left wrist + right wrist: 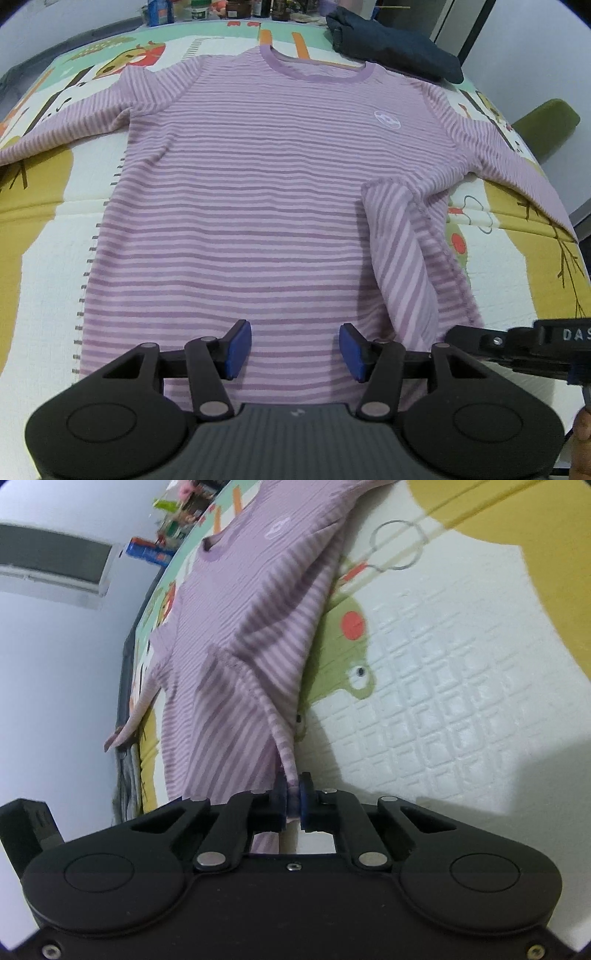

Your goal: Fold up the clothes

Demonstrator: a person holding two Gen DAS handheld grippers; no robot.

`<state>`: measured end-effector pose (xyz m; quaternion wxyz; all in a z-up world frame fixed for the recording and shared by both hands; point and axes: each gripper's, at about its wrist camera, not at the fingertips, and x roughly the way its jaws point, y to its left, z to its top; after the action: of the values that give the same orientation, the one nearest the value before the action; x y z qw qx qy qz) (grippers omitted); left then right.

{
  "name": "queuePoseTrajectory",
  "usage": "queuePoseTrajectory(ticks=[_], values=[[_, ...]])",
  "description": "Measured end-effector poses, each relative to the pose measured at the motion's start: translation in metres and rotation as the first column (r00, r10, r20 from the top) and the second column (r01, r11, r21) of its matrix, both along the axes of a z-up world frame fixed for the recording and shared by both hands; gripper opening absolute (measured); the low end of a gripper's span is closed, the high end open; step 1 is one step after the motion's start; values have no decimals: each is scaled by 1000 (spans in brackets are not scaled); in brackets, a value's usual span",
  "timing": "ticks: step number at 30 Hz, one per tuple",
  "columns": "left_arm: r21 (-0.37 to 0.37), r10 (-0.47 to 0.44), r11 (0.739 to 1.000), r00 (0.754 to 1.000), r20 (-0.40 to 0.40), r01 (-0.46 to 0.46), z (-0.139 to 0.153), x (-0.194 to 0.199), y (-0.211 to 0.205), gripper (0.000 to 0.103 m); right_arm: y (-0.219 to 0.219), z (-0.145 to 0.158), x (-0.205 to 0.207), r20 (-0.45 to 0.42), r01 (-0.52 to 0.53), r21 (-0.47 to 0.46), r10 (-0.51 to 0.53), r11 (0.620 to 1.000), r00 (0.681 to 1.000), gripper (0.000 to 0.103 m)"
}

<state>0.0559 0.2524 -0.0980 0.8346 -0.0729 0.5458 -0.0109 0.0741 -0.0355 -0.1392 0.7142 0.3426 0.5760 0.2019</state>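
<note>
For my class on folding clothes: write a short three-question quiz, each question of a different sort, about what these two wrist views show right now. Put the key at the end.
1. True or false: the left gripper is clamped on the purple striped long-sleeved shirt.
2. Which garment lies beyond the shirt's collar? A) a folded dark blue garment B) a red towel C) white socks
3. Fill in: the right gripper is shut on the shirt's ____ edge.

Key
1. False: its blue pads stand apart over the hem, with nothing pinched.
2. A
3. Side: a bunched fold of the side seam sits between the pads, lifted off the cartoon-printed foam mat.
</note>
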Motion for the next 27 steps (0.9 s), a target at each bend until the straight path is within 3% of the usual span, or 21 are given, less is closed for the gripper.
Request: queuePoseTrajectory(ticks=[13, 22, 27], values=[[-36, 28, 999, 999, 28, -27, 20, -17, 1, 59, -70, 42, -48, 62, 103, -47, -100, 994, 993, 6], [-10, -34, 999, 999, 9, 34, 14, -27, -42, 59, -157, 36, -106, 3, 221, -102, -222, 970, 975, 6], [4, -65, 998, 998, 0, 65, 13, -28, -61, 60, -189, 30, -134, -37, 263, -86, -267, 961, 963, 6]])
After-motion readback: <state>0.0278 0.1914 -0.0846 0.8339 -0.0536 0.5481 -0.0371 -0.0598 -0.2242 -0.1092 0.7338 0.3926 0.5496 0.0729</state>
